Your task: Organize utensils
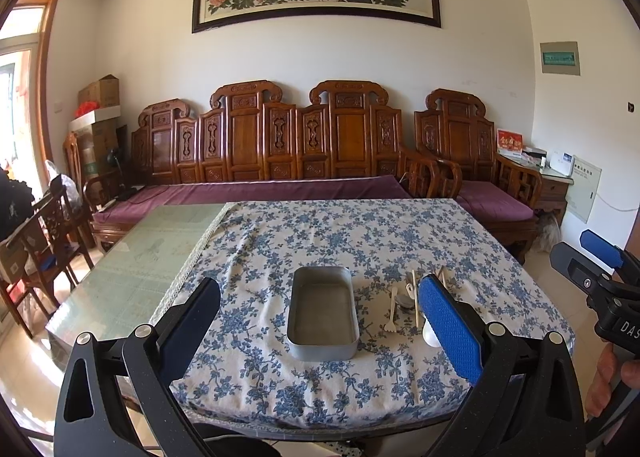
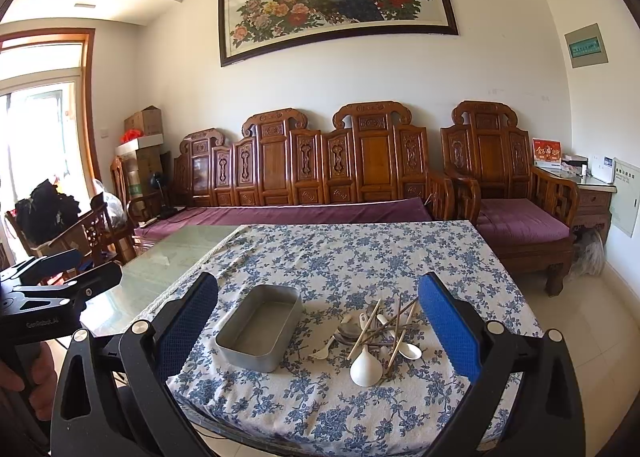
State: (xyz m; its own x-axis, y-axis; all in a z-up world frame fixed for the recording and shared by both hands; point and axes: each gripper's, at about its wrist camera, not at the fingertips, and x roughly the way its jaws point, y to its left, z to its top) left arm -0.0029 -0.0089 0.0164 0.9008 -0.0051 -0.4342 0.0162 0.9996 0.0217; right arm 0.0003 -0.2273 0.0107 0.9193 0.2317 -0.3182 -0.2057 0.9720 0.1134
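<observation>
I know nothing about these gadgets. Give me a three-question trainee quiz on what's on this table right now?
1. True or false: the metal tin already holds some utensils.
2. Multiple choice: the utensil pile lies on which side of the tin? A) its left B) its right C) inside it
3. Fill in: the jaws of both the left gripper and the right gripper stand ____.

Key: 1 false, the tin is empty. 2 B. 3 open, with nothing held.
</observation>
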